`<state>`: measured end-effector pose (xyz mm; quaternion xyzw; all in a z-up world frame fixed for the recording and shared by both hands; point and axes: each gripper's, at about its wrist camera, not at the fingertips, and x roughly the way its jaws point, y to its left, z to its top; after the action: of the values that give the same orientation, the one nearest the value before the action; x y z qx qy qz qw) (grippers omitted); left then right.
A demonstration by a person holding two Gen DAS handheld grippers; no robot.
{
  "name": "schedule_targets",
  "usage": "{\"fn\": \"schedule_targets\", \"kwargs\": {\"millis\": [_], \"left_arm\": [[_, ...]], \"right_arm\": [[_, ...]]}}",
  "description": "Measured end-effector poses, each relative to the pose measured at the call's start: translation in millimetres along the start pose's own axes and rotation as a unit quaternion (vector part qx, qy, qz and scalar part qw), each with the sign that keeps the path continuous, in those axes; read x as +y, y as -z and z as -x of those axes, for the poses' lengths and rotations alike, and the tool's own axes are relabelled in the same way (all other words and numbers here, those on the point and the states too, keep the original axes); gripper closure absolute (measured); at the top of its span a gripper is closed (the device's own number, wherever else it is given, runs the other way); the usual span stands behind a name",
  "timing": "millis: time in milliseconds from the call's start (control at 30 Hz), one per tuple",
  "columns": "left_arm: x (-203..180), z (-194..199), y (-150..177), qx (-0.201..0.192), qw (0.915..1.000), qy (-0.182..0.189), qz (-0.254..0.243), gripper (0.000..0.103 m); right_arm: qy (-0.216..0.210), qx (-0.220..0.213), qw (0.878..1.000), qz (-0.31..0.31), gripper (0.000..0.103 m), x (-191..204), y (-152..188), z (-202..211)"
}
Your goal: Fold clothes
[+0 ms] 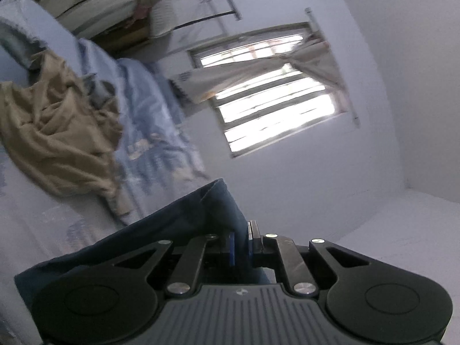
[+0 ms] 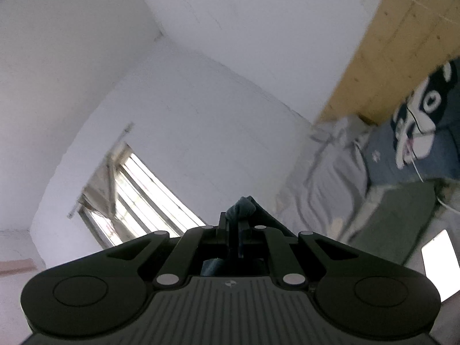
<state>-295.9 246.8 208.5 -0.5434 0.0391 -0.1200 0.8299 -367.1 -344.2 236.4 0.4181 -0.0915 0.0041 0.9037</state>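
dark blue garment [image 1: 184, 215] mostly hidden behind gripper body; bedding [image 1: 149, 132] blurred

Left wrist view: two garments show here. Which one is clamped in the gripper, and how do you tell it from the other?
The dark blue garment, pinched in the shut left gripper. The tan garment lies crumpled on the bed, untouched.

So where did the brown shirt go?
In the left wrist view the brown garment lies crumpled on the blue bedsheet, left of the window.
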Motion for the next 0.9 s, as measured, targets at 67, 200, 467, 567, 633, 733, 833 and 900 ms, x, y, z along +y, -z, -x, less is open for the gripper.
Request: {"fn": "schedule_targets", "kwargs": {"millis": [67,200,467,567,633,733,833,900], "left_arm": [[14,-20,1,0.005,0.9998,-0.02,0.004,0.098],[40,-71,3,0.02,0.9981,-0.058,0.004,0.098],[103,-196,15,0.062,0.9889,-0.135,-0.009,0.098],[134,-237,20,0.072,0.9835,-0.165,-0.012,0.098],[154,-259,22,0.08,0.9797,-0.184,-0.003,0.098],[182,-287,24,0.09,0.974,-0.208,0.009,0.098],[204,-306,25,0.098,0.9692,-0.226,0.007,0.098],[215,-314,27,0.104,0.9674,-0.231,0.004,0.097]], "right_arm": [[0.014,0.017,1.0,0.002,0.097,-12,10,-19],[0.046,0.051,0.998,-0.004,0.097,-41,31,-68],[0.112,0.115,0.987,0.0,0.097,-102,71,-182],[0.135,0.146,0.98,-0.001,0.097,-129,93,-230],[0.149,0.165,0.975,0.011,0.097,-142,108,-258],[0.17,0.194,0.966,0.021,0.097,-161,130,-295],[0.187,0.216,0.958,0.018,0.097,-179,151,-323],[0.192,0.226,0.955,0.021,0.097,-189,161,-335]]}}
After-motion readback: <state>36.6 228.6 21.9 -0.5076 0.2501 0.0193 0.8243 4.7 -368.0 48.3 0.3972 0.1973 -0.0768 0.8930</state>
